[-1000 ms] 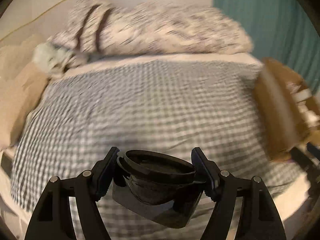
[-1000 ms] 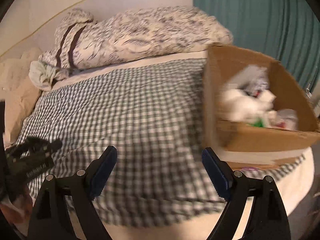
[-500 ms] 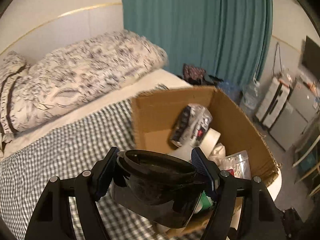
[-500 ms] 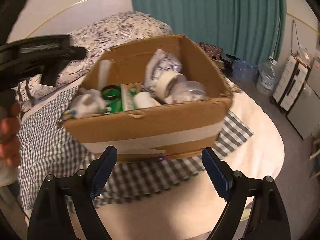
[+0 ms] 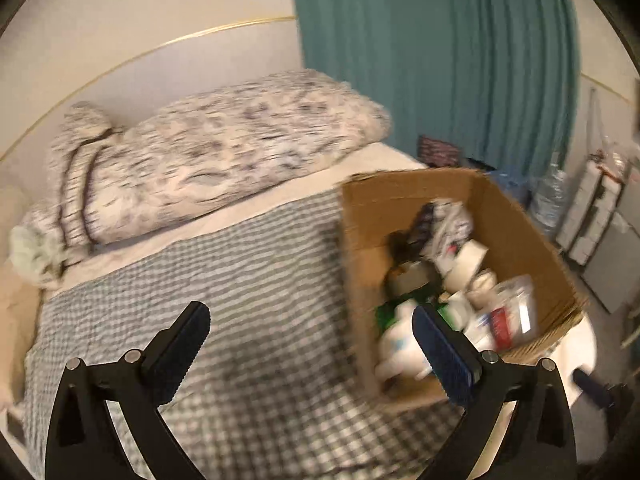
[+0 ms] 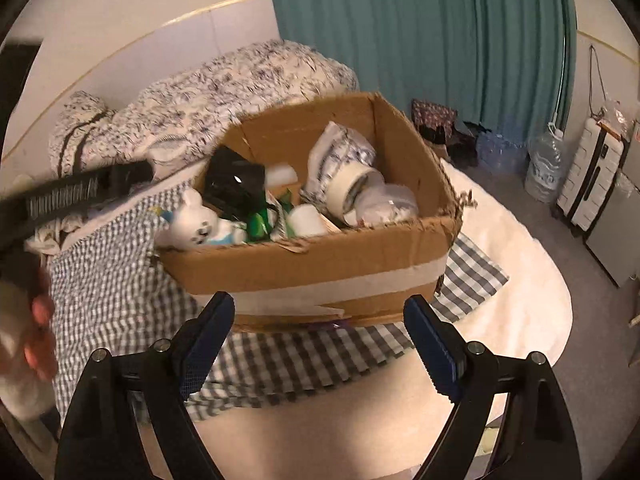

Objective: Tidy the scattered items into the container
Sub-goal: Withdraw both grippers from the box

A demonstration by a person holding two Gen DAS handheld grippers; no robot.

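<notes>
The left gripper (image 5: pixel 310 338) is held with its jaws spread wide, just opened further, nothing between them. The right gripper (image 6: pixel 318 326) is likewise held wide and empty. A hand (image 6: pixel 38 332) is seen at nine o'clock.

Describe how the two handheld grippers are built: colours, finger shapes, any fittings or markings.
Both match. The left gripper and the right gripper each have two matte black arms shaped like open triangular frames, joined by silver round-headed pins. Each angled finger carries a dark blue ribbed pad. Seen from the right wrist view, the left gripper's black body bears pale lettering, too blurred to read. No cables or sleeves are visible.
</notes>
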